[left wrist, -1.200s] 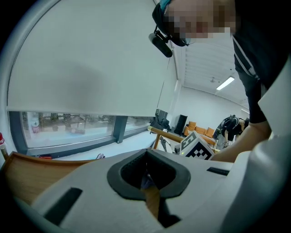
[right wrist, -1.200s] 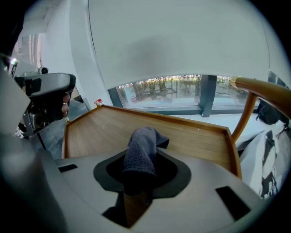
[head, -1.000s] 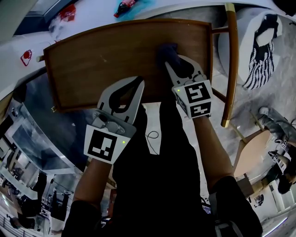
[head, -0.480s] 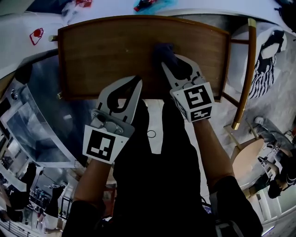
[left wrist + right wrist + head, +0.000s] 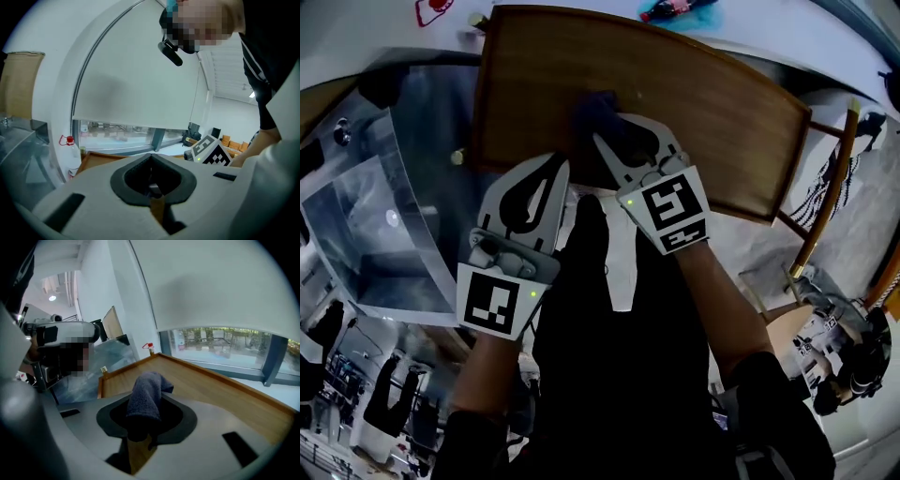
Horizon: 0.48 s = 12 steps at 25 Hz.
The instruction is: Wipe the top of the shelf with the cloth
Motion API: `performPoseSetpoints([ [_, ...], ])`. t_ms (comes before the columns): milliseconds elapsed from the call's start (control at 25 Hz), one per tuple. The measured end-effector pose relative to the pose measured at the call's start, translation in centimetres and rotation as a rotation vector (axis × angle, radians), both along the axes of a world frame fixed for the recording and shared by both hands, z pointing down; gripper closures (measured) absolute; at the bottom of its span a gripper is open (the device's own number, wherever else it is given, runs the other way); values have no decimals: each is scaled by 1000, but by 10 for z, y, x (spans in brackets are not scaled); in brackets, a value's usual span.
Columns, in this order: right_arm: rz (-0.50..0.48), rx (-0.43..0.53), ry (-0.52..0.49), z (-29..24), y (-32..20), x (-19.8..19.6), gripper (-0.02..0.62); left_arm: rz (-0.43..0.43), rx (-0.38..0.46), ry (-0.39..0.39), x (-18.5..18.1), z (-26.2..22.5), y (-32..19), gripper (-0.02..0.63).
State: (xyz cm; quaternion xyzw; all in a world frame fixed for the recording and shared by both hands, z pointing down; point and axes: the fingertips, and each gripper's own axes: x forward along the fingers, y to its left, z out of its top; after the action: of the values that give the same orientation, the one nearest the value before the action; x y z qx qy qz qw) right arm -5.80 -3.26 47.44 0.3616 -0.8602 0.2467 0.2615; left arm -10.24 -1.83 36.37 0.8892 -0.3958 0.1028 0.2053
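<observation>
1 cloth (image 5: 146, 397) sits clamped in the right hand-held gripper (image 5: 609, 127).

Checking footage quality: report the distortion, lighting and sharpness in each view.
Head view: heavy fisheye bows the edges of the shelf top, and the lower half is dark. Left gripper view: black vignetted corners, bright window. Right gripper view: cloth sharp, corners vignetted.

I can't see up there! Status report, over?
Right gripper shut on cloth, cloth on shelf top. Left gripper shut, empty, at the near edge. Nothing in the way, over.
</observation>
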Motion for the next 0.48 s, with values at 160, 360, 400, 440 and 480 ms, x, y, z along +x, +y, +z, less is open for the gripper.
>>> performPoseSetpoints([
  [160,-85,-10,-7,3,0,-51,488,-79,2,16,-41,-1,-3,588],
  [360,-136,-9,-17,6,-1,-102,488,-122,13,26,-81,0,-7,588],
  [400,-148,-10,-17,6,-1,-110,488,-131,13,29,-87,0,-7,588],
  [440,-159,-11,-17,7,0,-117,488,-138,13,31,-92,0,-7,588],
  [480,-168,-12,-16,8,0,-123,488,-144,14,34,-96,-1,-7,588],
])
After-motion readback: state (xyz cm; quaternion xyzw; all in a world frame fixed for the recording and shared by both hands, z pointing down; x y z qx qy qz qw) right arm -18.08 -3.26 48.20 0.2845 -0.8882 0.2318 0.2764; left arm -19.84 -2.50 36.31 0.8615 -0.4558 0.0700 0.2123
